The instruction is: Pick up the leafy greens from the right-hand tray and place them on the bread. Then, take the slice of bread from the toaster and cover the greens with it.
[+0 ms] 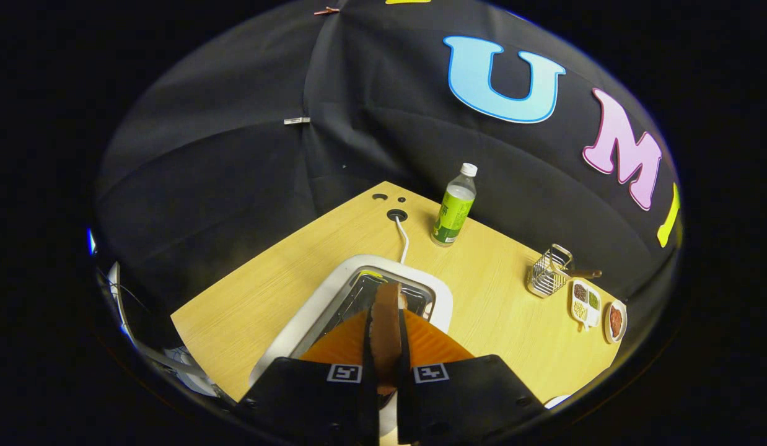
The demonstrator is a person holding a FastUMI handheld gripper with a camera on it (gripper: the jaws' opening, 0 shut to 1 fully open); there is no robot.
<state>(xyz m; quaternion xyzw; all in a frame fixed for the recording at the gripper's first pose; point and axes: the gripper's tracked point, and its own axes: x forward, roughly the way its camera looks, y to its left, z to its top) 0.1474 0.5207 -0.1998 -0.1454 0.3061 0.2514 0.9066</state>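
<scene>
Gripper view: my gripper [386,347] pinches a slice of bread [386,325] edge-on between both fingers, brown crust upward, directly above the white toaster [334,297] on the wooden table [501,291].

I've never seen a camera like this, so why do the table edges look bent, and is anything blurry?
In the gripper view, fisheye distortion bows the wooden table edges; the gripper, shut on the bread slice above the toaster, looks oversized and soft up close; the green bottle stays sharp, evenly lit.
</scene>
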